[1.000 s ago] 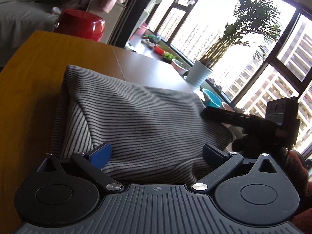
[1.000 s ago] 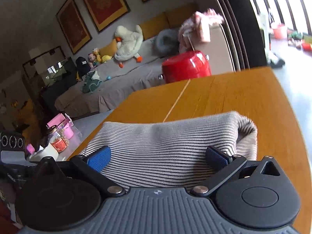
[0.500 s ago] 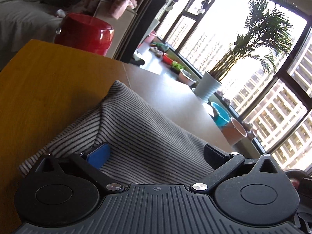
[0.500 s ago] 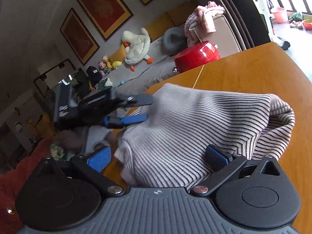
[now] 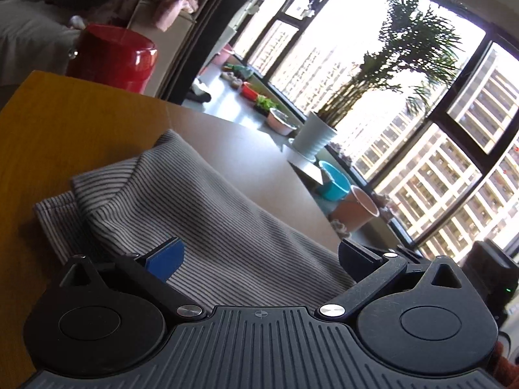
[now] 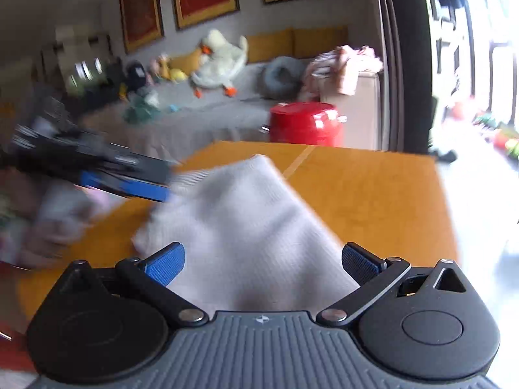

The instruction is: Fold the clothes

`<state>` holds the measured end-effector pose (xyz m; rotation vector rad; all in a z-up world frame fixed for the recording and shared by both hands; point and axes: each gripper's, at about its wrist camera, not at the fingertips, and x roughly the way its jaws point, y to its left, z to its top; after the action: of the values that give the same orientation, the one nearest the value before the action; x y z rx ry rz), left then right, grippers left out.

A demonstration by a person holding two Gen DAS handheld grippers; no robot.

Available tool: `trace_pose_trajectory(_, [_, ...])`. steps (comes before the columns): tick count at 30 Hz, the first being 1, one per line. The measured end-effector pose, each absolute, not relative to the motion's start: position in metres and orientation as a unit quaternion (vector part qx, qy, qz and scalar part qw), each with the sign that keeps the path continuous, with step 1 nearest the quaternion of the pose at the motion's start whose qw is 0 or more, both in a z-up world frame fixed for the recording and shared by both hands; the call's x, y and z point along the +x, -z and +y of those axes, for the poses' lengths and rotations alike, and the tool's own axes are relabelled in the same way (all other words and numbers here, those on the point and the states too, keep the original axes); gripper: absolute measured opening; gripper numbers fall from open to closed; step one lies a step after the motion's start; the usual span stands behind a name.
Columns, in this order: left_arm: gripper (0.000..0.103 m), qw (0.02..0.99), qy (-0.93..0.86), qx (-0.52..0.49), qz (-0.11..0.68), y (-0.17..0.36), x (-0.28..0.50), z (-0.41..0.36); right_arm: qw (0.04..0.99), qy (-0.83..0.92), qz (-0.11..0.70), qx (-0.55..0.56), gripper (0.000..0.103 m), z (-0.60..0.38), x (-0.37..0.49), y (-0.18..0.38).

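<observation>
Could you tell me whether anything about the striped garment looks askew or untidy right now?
Yes: the striped garment is bunched on the wooden table rather than folded flat. One layer sits skewed over another, whose edge pokes out at the left. The right wrist view is motion-blurred, so finer detail is unclear.

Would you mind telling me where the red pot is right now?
The red pot stands beyond the far edge of the wooden table, in front of the grey sofa; the left wrist view shows it at upper left.
</observation>
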<state>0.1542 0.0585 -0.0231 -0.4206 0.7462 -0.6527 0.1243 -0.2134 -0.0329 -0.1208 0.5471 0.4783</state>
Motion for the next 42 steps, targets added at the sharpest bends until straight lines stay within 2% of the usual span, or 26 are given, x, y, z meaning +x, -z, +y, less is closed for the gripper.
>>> trace_pose_trajectory(3, [0.103, 0.829, 0.334, -0.213, 0.394, 0.036, 0.145, 0.043, 0.936, -0.168, 0.277, -0.141, 0.103, -0.209, 0.141, 0.046])
trace_pose_trajectory(8, [0.103, 0.822, 0.318, -0.204, 0.427, 0.064, 0.156, 0.037, 0.933, -0.144, 0.296, -0.144, 0.103, -0.219, 0.141, 0.059])
trace_pose_trajectory(14, [0.103, 0.829, 0.301, -0.217, 0.418, 0.063, 0.182, 0.046, 0.935, -0.143, 0.3, -0.121, 0.103, -0.22, 0.114, 0.062])
trace_pose_trajectory(20, [0.103, 0.847, 0.286, -0.2, 0.402, 0.062, 0.202, 0.043, 0.921, -0.224, 0.297, -0.117, 0.103, -0.195, 0.076, 0.057])
trace_pose_trajectory(26, [0.103, 0.859, 0.271, -0.186, 0.393, 0.054, 0.201, 0.044, 0.919, -0.246, 0.287, -0.112, 0.103, -0.192, 0.073, 0.049])
trace_pose_trajectory(35, [0.103, 0.887, 0.286, -0.114, 0.343, 0.025, 0.133, 0.062, 0.917, -0.275, 0.27, -0.105, 0.103, -0.187, 0.072, 0.036])
trace_pose_trajectory(42, [0.103, 0.897, 0.265, 0.042, 0.351, 0.042, 0.104, 0.026, 0.915, -0.26, 0.261, -0.165, 0.103, -0.167, 0.062, 0.044])
